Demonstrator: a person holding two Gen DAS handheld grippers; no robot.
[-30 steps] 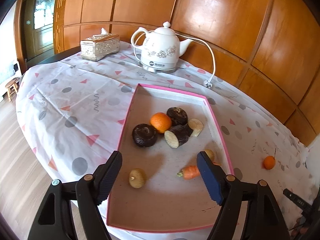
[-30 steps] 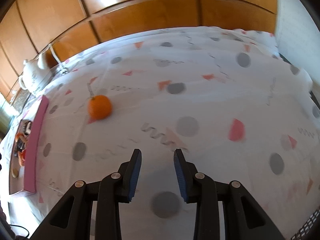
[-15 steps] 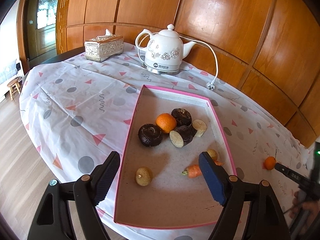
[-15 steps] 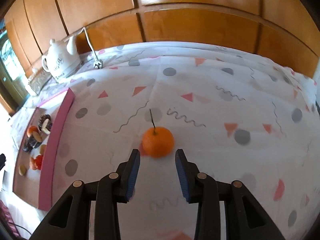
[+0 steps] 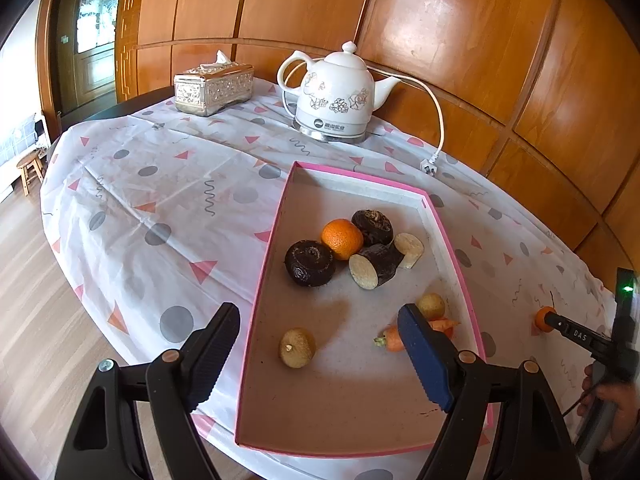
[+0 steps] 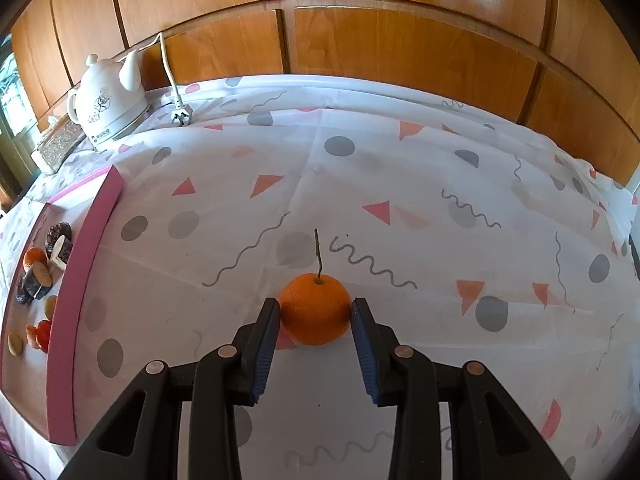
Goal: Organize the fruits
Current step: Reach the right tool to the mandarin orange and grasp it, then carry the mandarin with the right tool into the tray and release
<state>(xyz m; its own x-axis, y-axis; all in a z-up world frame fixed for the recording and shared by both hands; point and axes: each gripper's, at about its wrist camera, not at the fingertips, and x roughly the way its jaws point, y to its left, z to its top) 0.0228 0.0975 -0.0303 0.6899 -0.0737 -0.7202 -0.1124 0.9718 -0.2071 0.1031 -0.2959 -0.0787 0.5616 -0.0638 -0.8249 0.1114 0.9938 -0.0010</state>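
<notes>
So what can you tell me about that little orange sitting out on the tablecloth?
The orange is small, round, bright, with a thin dry stem standing up. It rests on the patterned tablecloth, outside the pink tray. The right gripper has a finger close on either side; actual contact is unclear.

- This looks like a home, most likely a dining or sitting room.
- Warm wood panelling (image 5: 460,40) covers the wall behind the table, with a matching panelled door (image 5: 94,40) at the far left.
- Pale wood flooring (image 5: 32,300) runs beneath, and a small stool (image 5: 30,168) stands by the doorway.
- The table wears a white tablecloth (image 5: 160,184) printed with grey dots, pink triangles and squiggles.
- A white flowered kettle (image 5: 336,96) sits on its base at the back, its cord (image 5: 438,120) lying unplugged on the cloth.
- Beside it stands an ornate silver tissue box (image 5: 214,88).
- A shallow pink tray (image 5: 262,280) holds household produce, among it an orange (image 5: 342,239) and a carrot (image 5: 394,338).
</notes>
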